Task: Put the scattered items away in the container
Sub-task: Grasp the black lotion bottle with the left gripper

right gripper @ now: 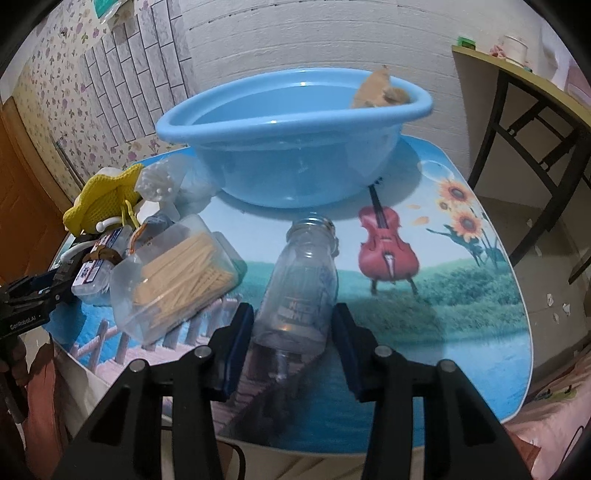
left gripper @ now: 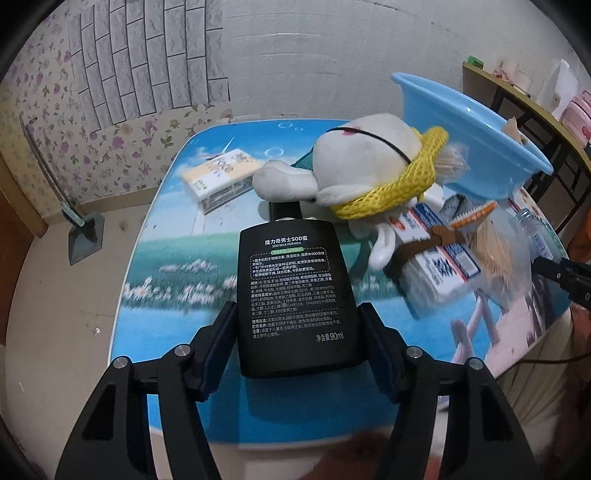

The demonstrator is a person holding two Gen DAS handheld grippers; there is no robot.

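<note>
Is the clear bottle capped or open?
Open: the bottle shows a bare threaded neck with no cap, lying between the right claw's fingers.

A black bottle (left gripper: pixel 297 295) is showing white print; a light-blue basin (right gripper: pixel 295 162) is sitting near the scenery-printed table's (right gripper: pixel 461 302) far edge.

Floral wallpaper (left gripper: pixel 110 147), whitewashed brick wall (right gripper: pixel 314 33), dark-legged side table (right gripper: pixel 517 110).
</note>
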